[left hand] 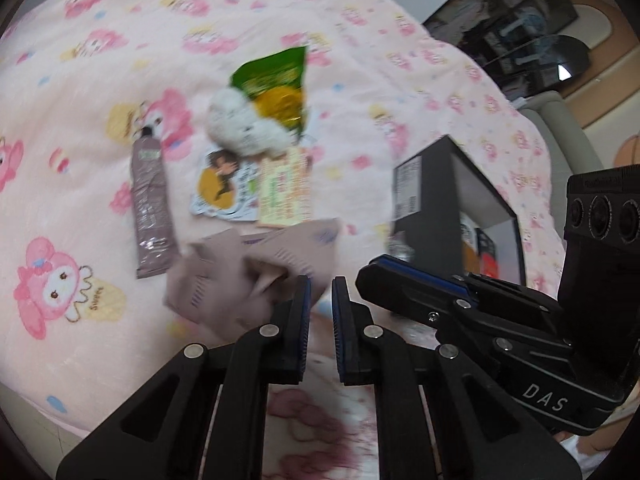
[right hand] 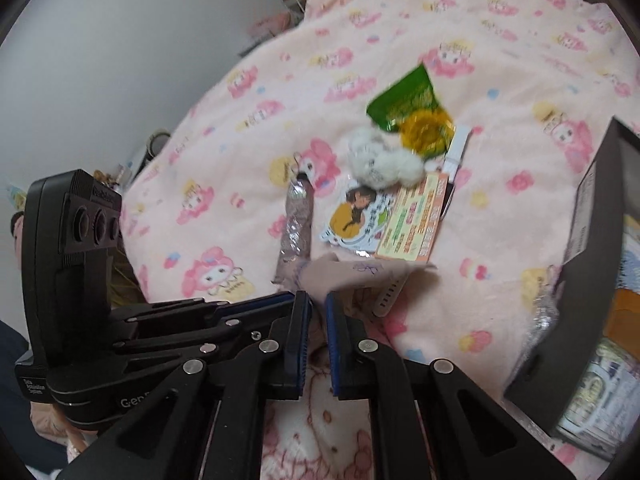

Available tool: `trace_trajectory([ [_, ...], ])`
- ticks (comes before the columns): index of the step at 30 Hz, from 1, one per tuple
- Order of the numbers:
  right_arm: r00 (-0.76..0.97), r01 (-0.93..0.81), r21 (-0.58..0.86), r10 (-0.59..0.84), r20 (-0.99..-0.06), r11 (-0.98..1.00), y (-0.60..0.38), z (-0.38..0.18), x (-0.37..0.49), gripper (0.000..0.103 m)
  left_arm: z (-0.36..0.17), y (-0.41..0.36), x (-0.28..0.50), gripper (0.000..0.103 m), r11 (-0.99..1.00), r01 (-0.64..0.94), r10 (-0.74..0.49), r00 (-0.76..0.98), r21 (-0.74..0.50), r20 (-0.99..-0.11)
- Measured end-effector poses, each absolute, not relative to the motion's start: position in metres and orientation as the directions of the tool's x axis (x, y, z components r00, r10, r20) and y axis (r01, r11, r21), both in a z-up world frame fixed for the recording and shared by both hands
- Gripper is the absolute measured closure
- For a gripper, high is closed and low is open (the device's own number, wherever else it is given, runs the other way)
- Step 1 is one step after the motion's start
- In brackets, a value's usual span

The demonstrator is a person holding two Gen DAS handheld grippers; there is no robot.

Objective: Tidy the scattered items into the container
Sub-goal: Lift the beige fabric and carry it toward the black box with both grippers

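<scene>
Pink cartoon-print blanket [left hand: 100,80] on bed carries your remaining stock.

- Still out, middle of blanket: brown tube [left hand: 150,204], white plush toy [left hand: 244,128], green snack packet [left hand: 276,80], sticker card [left hand: 224,188], orange-edged leaflet [left hand: 284,188], mauve cloth [left hand: 256,264] nearest you.
- Container: black box [right hand: 576,280], right side, some items already inside, contents unclear.
- Left hand-held gripper [left hand: 321,300]: jaws nearly together, corner of mauve cloth at left pad; grip uncertain.
- Right hand-held gripper [right hand: 318,312]: jaws together, holding nothing visible.

Judgement: early stage, most items left.
</scene>
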State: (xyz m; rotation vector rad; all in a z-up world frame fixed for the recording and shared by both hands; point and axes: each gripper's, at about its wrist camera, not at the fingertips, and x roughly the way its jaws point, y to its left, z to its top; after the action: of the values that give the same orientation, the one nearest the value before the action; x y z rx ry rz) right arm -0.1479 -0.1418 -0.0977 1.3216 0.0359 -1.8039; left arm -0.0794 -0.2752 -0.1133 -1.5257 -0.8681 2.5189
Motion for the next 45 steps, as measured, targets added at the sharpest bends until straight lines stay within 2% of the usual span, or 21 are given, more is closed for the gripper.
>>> trace_trajectory([
  [7, -0.096, 0.656, 0.43, -0.634, -0.767, -0.62, -0.119, -0.075, -0.137, 0.096, -0.097, -0.253, -0.07, 0.094, -0.848, 0.191, 0.337, -0.526, -0.494, -0.781],
  [12, -0.109, 0.663, 0.396, -0.606, -0.788, -0.635, -0.116, -0.082, -0.133, 0.096, -0.106, -0.264, -0.064, 0.094, -0.844, 0.243, 0.298, -0.528, -0.477, -0.796],
  [14, -0.104, 0.658, 0.373, -0.569, -0.815, -0.654, -0.118, -0.093, -0.134, 0.096, -0.116, -0.277, -0.062, 0.084, -0.826, 0.285, 0.297, -0.513, -0.486, -0.805],
  [15, -0.096, 0.656, 0.363, -0.551, -0.829, -0.661, -0.119, -0.1, -0.134, 0.096, -0.122, -0.283, -0.061, 0.067, -0.821, 0.307, 0.289, -0.503, -0.481, -0.815],
  [16, -0.081, 0.654, 0.355, -0.529, -0.845, -0.668, -0.121, -0.109, -0.134, 0.094, -0.128, -0.288, -0.06, 0.056, -0.818, 0.33, 0.275, -0.495, -0.471, -0.824],
  [17, -0.067, 0.649, 0.35, -0.509, -0.858, -0.676, -0.123, -0.117, -0.135, 0.092, -0.133, -0.294, -0.059, 0.053, -0.815, 0.351, 0.26, -0.489, -0.461, -0.833],
  [19, -0.05, 0.633, 0.348, -0.485, -0.873, -0.691, -0.124, -0.13, -0.138, 0.084, -0.143, -0.303, -0.058, 0.05, -0.807, 0.38, 0.249, -0.476, -0.453, -0.843],
  [21, -0.033, 0.618, 0.352, -0.47, -0.882, -0.704, -0.128, -0.142, -0.141, 0.068, -0.156, -0.309, -0.061, 0.05, -0.798, 0.401, 0.254, -0.452, -0.45, -0.855],
  [22, -0.025, 0.614, 0.357, -0.47, -0.882, -0.704, -0.13, -0.145, -0.142, 0.066, -0.16, -0.311, -0.062, 0.049, -0.796, 0.407, 0.256, -0.443, -0.448, -0.859],
  [30, 0.038, 0.613, 0.358, -0.426, -0.904, -0.705, -0.153, -0.174, -0.152, 0.063, -0.194, -0.31, -0.084, 0.045, -0.784, 0.404, 0.332, -0.37, -0.472, -0.868],
  [36, 0.094, 0.572, 0.388, -0.412, -0.906, -0.723, -0.156, -0.205, -0.163, 0.063, -0.209, -0.301, -0.097, 0.047, -0.777, 0.386, 0.384, -0.337, -0.498, -0.86],
  [38, 0.102, 0.567, 0.405, -0.426, -0.899, -0.717, -0.154, -0.209, -0.164, 0.063, -0.208, -0.298, -0.1, 0.061, -0.779, 0.366, 0.398, -0.339, -0.509, -0.853],
  [40, 0.119, 0.558, 0.43, -0.445, -0.888, -0.71, -0.152, -0.211, -0.163, 0.065, -0.205, -0.297, -0.101, 0.083, -0.767, 0.345, 0.432, -0.345, -0.54, -0.833],
  [42, 0.147, 0.551, 0.467, -0.47, -0.87, -0.692, -0.152, -0.21, -0.162, 0.083, -0.199, -0.289, -0.102, 0.089, -0.783, 0.319, 0.429, -0.345, -0.534, -0.835],
  [43, 0.165, 0.544, 0.492, -0.489, -0.857, -0.68, -0.152, -0.209, -0.16, 0.086, -0.196, -0.286, -0.102, 0.093, -0.786, 0.309, 0.428, -0.352, -0.535, -0.832],
  [45, 0.155, 0.553, 0.492, -0.498, -0.854, -0.672, -0.152, -0.203, -0.156, 0.088, -0.186, -0.281, -0.1, 0.093, -0.804, 0.294, 0.405, -0.366, -0.517, -0.838],
])
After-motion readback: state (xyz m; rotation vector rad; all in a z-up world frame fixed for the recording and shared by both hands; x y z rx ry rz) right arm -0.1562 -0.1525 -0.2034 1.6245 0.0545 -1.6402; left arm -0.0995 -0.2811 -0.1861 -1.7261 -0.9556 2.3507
